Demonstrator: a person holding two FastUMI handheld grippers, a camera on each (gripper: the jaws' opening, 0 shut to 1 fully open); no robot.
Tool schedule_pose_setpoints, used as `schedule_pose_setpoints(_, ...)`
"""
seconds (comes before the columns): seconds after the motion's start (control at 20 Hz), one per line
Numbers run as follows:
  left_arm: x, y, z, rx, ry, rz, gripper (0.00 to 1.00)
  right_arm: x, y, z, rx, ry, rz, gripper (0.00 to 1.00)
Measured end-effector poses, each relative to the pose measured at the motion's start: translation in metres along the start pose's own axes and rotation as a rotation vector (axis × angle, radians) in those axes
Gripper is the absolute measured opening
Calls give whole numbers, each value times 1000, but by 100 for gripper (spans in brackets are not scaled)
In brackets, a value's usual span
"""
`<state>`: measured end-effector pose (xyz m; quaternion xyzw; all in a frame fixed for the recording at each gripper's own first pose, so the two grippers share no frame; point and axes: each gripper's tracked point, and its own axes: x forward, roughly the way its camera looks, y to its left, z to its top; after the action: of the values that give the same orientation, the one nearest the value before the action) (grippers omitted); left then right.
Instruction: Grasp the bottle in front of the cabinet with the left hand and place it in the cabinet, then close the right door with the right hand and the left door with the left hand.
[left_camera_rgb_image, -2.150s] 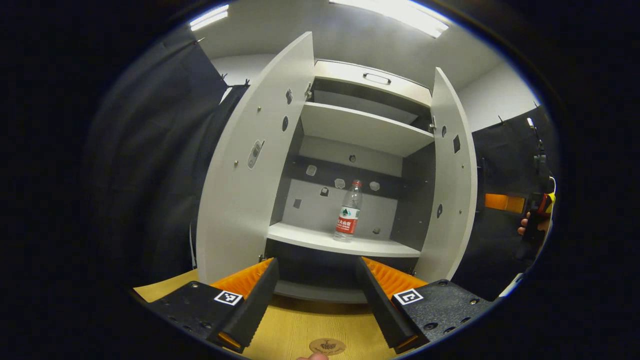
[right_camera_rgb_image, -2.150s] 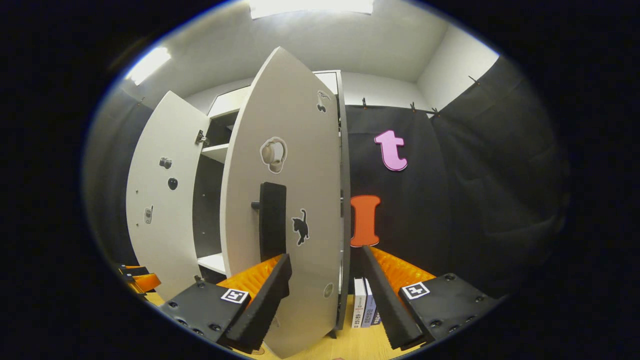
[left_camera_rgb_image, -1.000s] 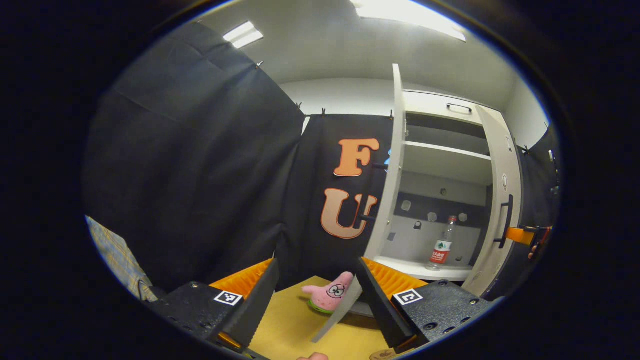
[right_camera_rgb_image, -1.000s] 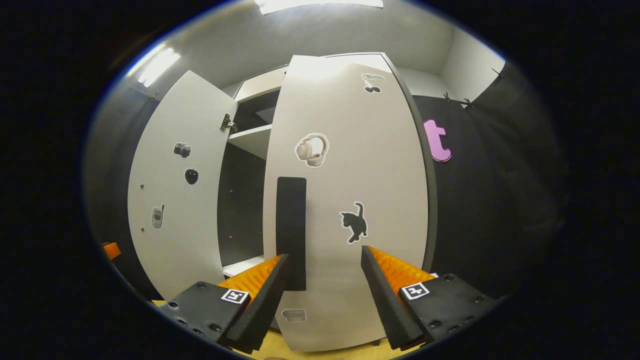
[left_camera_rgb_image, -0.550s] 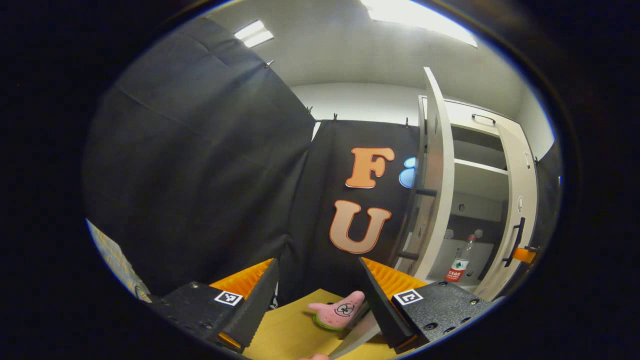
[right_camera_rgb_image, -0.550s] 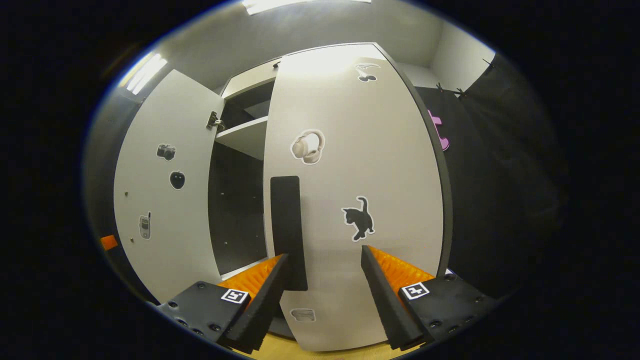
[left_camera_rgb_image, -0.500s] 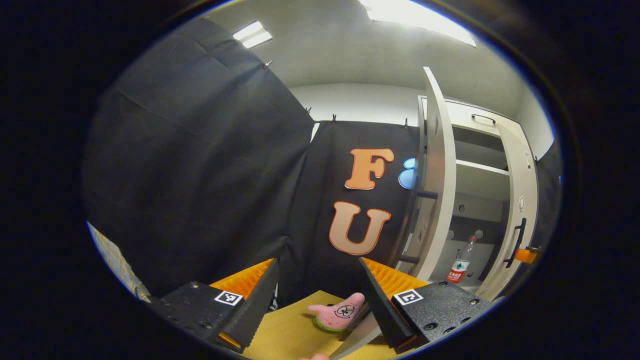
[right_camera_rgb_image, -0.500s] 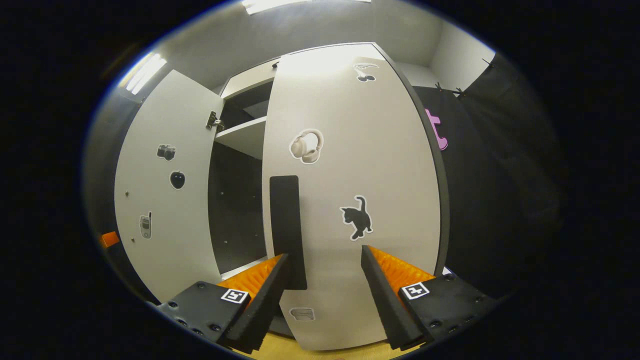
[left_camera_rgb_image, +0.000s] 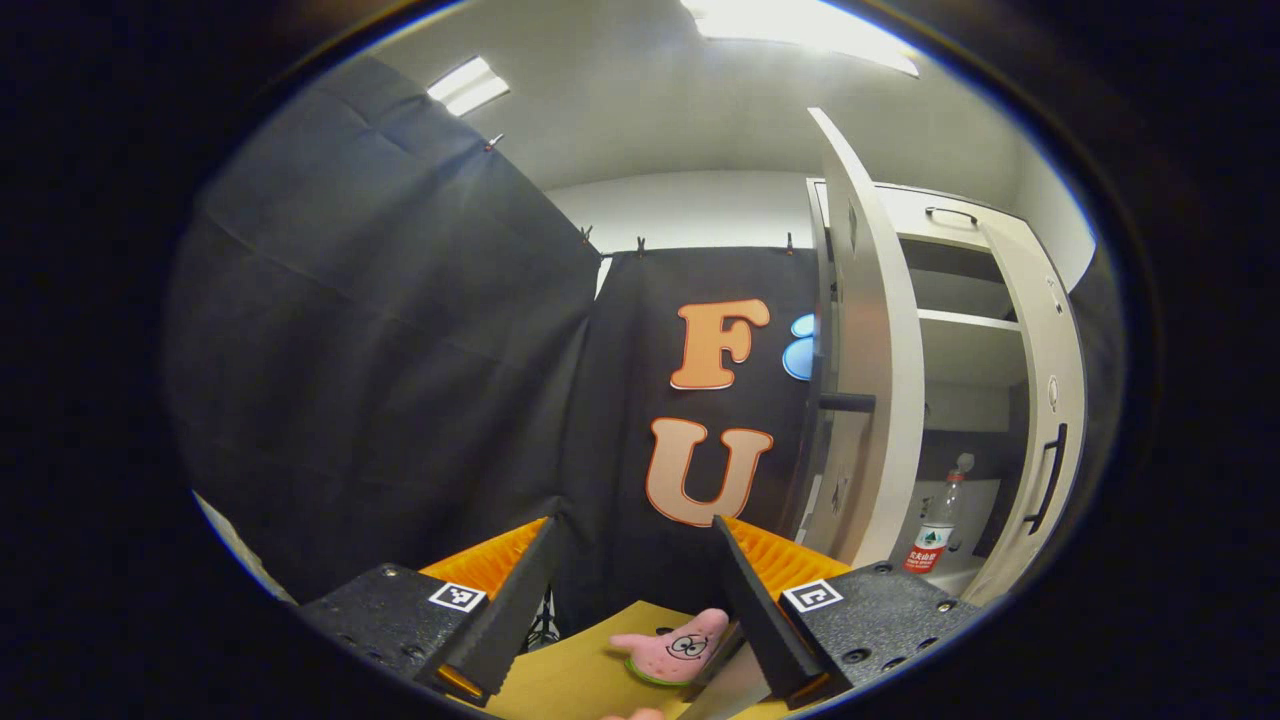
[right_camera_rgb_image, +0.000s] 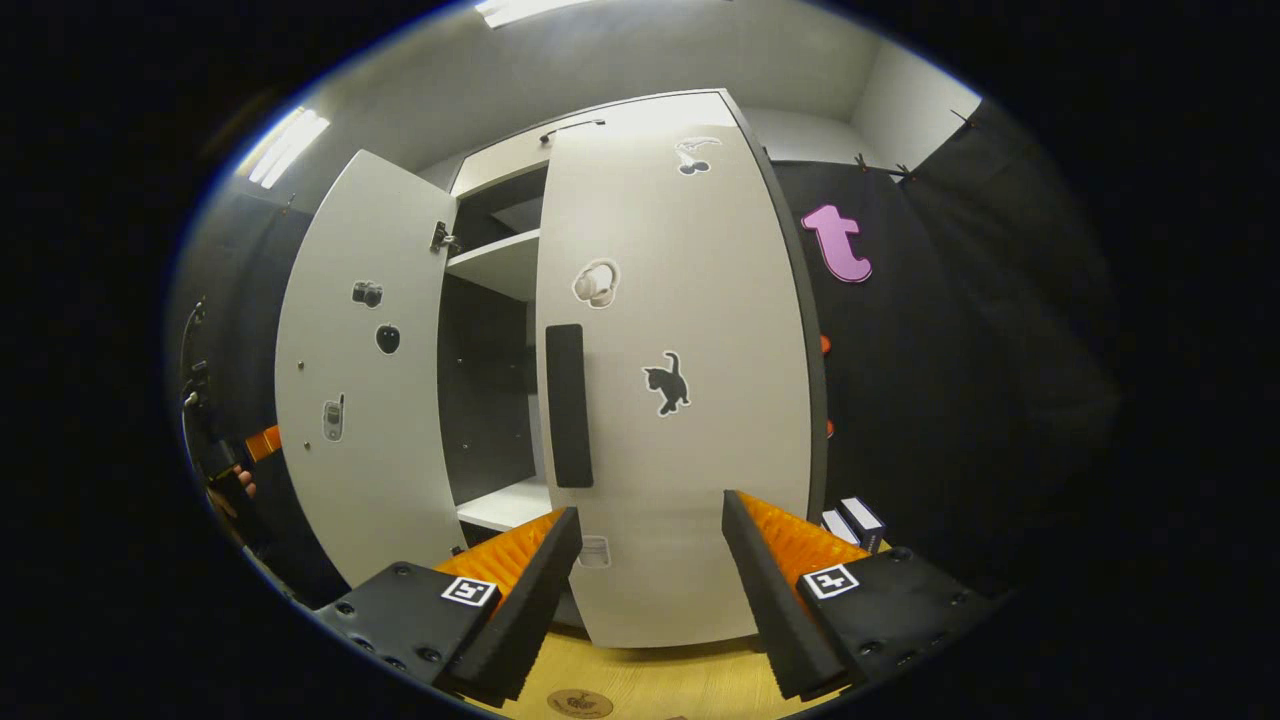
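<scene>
**Bottle shelved, right door nearly shut, left door open**

My left tool (left_camera_rgb_image: 628, 590) hangs with its fingers spread wide and nothing between them, facing the booth wall beside the cabinet (left_camera_rgb_image: 960, 300). Below it I see the wooden desk (left_camera_rgb_image: 580, 675) with a pink starfish plush toy (left_camera_rgb_image: 675, 645) lying on it near the tool's right finger. In the left gripper view the water bottle (left_camera_rgb_image: 940, 515) stands upright on the cabinet's lower shelf (left_camera_rgb_image: 950, 580), long axis vertical, cap up; it carries a red-and-white label whose print is too small for me to read. The left door (left_camera_rgb_image: 865, 380) stands open, edge toward my camera.

My right tool (right_camera_rgb_image: 648, 570) is also wide and empty, pointing at the face of the right door (right_camera_rgb_image: 680, 400), which is swung almost closed; a dark gap remains between the two doors. That door bears a vertical black handle (right_camera_rgb_image: 567, 405) and stickers: headphones (right_camera_rgb_image: 595, 283), a black cat (right_camera_rgb_image: 667, 383). The left door's inner face shows camera, apple and phone stickers. Small boxes (right_camera_rgb_image: 855, 520) sit right of the cabinet.
</scene>
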<state>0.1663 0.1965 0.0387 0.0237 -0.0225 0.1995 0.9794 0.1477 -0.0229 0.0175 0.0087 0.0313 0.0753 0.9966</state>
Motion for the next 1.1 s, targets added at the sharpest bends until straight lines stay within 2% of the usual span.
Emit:
schedule_pose_setpoints(0.15,-6,-11,7,89,4,-19,92,-8,-19,-3,42,-2,-14,95)
schedule_pose_setpoints(0.25,-12,-25,4,106,7,-24,92,-11,-32,-4,60,3,-25,95)
schedule_pose_setpoints(0.3,-14,-30,3,96,12,-29,87,-11,-37,-4,65,6,-28,95)
schedule_pose_setpoints(0.35,-14,-32,4,79,16,-40,92,-14,-41,-2,66,4,-31,95)
schedule_pose_setpoints(0.4,-16,-39,3,62,22,-58,87,-17,-45,-1,62,2,-34,95)
schedule_pose_setpoints(0.45,-19,-47,2,48,27,-76,92,-18,-48,0,52,1,-37,95)
schedule_pose_setpoints(0.5,-21,-56,2,38,31,-94,87,-21,-51,2,42,-1,-40,95)
schedule_pose_setpoints(0.65,-29,-83,0,16,37,-152,87,-29,-56,5,21,-3,-43,95)
schedule_pose_setpoints(0.7,-31,-95,-2,4,43,-173,92,-32,-58,6,15,-3,-47,95)
schedule_pose_setpoints(0.75,-32,-107,-4,-10,49,-199,87,-35,-61,6,7,-3,-52,95)
schedule_pose_setpoints(0.9,-34,-153,-14,-46,68,-294,87,-46,-72,7,-15,-2,-84,95)
schedule_pose_setpoints(1.1,-33,-189,-25,-64,88,-361,96,-65,-89,9,-25,-4,-134,95)
